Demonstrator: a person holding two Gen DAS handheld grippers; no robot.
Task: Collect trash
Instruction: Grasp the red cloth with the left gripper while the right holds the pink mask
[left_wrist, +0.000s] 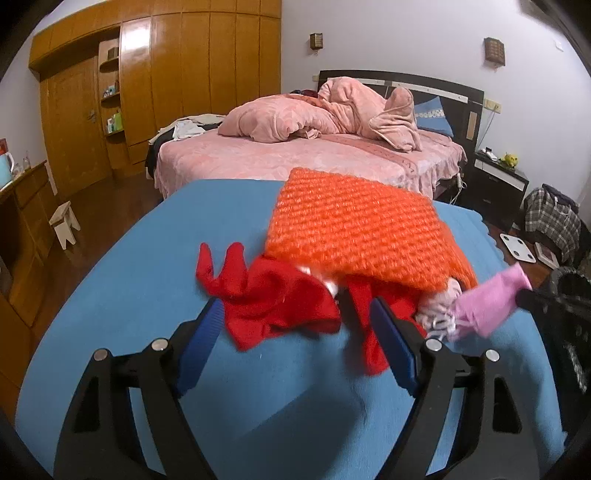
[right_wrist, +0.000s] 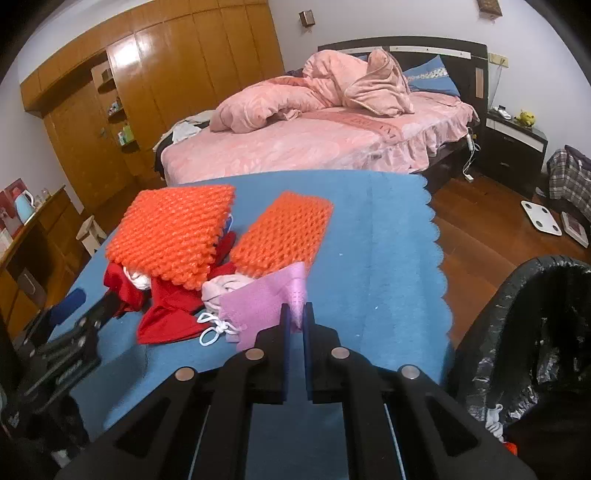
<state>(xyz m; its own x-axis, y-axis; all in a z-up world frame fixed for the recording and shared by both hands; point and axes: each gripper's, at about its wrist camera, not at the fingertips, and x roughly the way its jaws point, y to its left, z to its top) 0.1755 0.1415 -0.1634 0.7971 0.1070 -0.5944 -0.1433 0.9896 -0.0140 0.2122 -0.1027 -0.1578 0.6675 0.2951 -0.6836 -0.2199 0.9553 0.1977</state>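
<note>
Just right of the desk (right_wrist: 388, 236), the bin (right_wrist: 532, 317) is waiting while the right tongs (right_wrist: 295, 317) are pinching the pink pouch (right_wrist: 258, 306); the left tongs (left_wrist: 295, 325) are gaping open around the red cloth (left_wrist: 280, 299).

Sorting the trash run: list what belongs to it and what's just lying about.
Job:
right hand-held gripper, shut on pink pouch
left hand-held gripper, open at red cloth
orange mesh pads
black-lined bin

Lying about:
bed
nightstand
scale
</note>
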